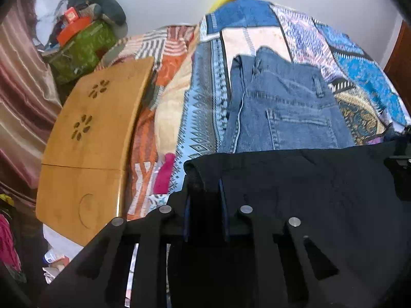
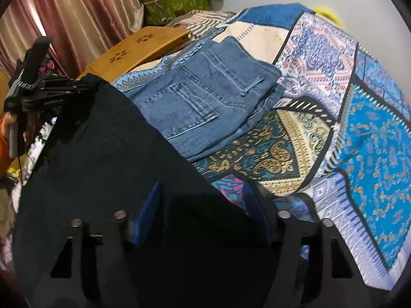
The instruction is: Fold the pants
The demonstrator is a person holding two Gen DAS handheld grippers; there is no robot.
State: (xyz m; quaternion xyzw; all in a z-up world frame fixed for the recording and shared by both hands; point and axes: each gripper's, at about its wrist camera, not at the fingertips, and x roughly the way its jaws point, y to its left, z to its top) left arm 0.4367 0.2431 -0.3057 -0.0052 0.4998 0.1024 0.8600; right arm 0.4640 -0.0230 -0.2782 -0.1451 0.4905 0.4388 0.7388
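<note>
Left gripper [image 1: 205, 192] pinching a corner fold of the black pants [image 1: 308, 192]; its two blue-padded fingers [image 1: 223, 195] stand close together with dark cloth bunched between them. From the right wrist view the same left gripper [image 2: 84, 86] shows at far left, gripped by a hand [image 2: 7, 128] with an orange sleeve, clamped on the upper corner of the black pants [image 2: 102, 141]. Right gripper [image 2: 205, 200] jaws partly spread, one blue pad [image 2: 151, 205] on either side of the black cloth edge; cloth lies between them and seems to be caught, though it is too dark to see pad contact clearly. Black pants hang stretched between the two grippers, covering the lower part of both views, above the near side of the bed. Behind them a pair of blue jeans [image 1: 282, 107], folded, back pocket up, lying flat on the patchwork bedspread [image 1: 359, 77]; in the right wrist view the jeans [image 2: 205, 97] sit just beyond the black cloth's upper edge. Bedspread patches in blue, cream, gold paisley. Wooden lap table [image 1: 95, 133] with flower-shaped cut-outs rests at the bed's left side. Green box [image 1: 82, 51] with an orange item on top stands farther back. Striped pinkish curtain [image 2: 64, 12] along the left
</note>
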